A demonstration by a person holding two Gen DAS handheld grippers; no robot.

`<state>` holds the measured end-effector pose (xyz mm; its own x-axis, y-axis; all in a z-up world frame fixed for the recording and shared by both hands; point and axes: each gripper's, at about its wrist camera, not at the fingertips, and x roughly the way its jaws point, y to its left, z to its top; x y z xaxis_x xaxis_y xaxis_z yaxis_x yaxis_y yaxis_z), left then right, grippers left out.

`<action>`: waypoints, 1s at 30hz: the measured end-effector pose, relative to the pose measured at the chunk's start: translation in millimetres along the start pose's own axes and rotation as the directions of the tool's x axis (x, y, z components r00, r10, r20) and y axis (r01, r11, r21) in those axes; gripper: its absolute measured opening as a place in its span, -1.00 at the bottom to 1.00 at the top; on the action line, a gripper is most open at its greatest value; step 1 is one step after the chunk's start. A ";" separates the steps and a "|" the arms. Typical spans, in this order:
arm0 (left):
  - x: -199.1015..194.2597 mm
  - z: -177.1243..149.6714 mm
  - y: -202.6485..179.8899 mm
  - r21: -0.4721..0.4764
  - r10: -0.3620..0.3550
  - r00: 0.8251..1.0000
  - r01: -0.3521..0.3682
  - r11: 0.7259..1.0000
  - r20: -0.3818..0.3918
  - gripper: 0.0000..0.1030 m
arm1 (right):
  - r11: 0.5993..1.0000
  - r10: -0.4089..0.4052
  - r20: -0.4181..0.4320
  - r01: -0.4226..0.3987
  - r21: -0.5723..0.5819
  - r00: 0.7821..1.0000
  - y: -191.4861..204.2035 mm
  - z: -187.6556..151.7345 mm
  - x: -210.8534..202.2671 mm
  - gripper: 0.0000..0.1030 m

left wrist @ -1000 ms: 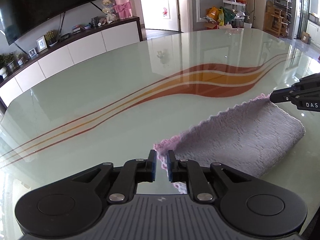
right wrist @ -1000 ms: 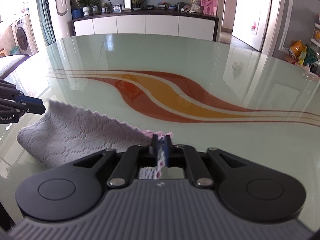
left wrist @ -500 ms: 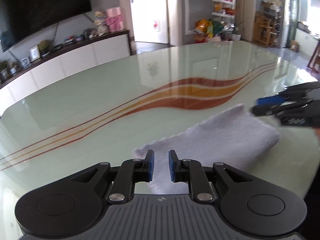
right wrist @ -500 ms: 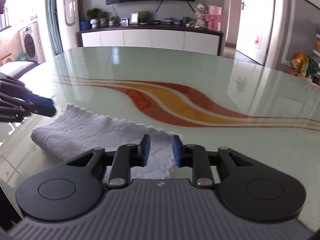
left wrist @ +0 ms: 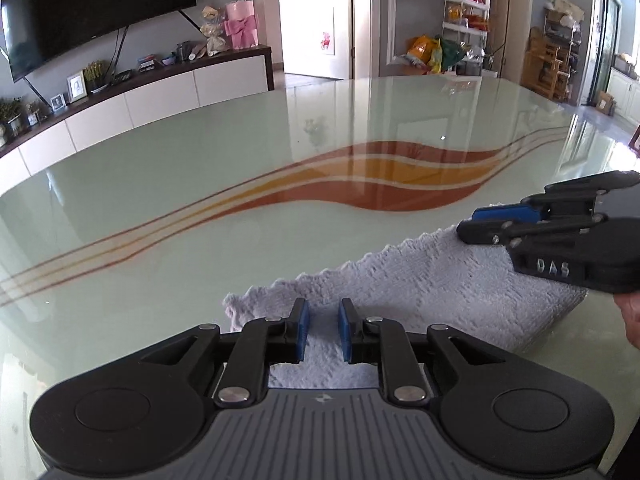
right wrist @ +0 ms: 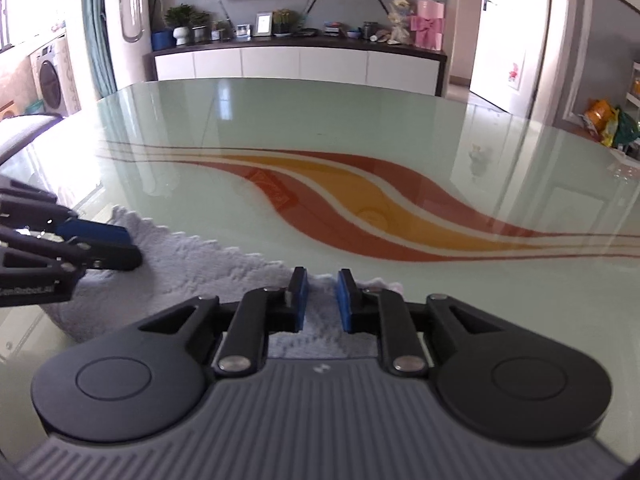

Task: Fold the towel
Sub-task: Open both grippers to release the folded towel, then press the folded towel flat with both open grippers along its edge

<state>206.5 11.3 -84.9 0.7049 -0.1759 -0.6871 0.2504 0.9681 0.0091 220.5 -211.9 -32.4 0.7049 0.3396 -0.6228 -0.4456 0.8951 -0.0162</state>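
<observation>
Both tongs, left [left wrist: 323, 330] and right [right wrist: 322, 300], stand apart, empty, over the folded towel [left wrist: 440, 280] on the bare glass table [left wrist: 200, 184].

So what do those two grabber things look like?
Both are black plastic. The left gripper and right gripper each have two bright blue fingertips, silver screws, round black discs either side and a ribbed grey base. One has raised letters on its side.

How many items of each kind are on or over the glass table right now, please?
Folded pale lilac terry towel: 1
Black handheld grippers with blue pads, jaws open and holding nothing: 2, the left gripper and the right gripper
Total: 3, all on or over the pale green glass table with orange swirls
</observation>
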 end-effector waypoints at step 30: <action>-10.7 -0.9 30.5 -0.104 0.058 0.998 -0.056 0.993 0.016 -0.22 | 0.997 0.064 0.009 -0.063 -0.032 0.998 24.3 1.7 6.2 -0.65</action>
<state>205.9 42.9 -77.9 0.7287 -0.1226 -0.6738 0.1401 0.9897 -0.0286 215.0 -187.6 -35.3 0.6803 0.3986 -0.6151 -0.5070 0.8620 -0.0021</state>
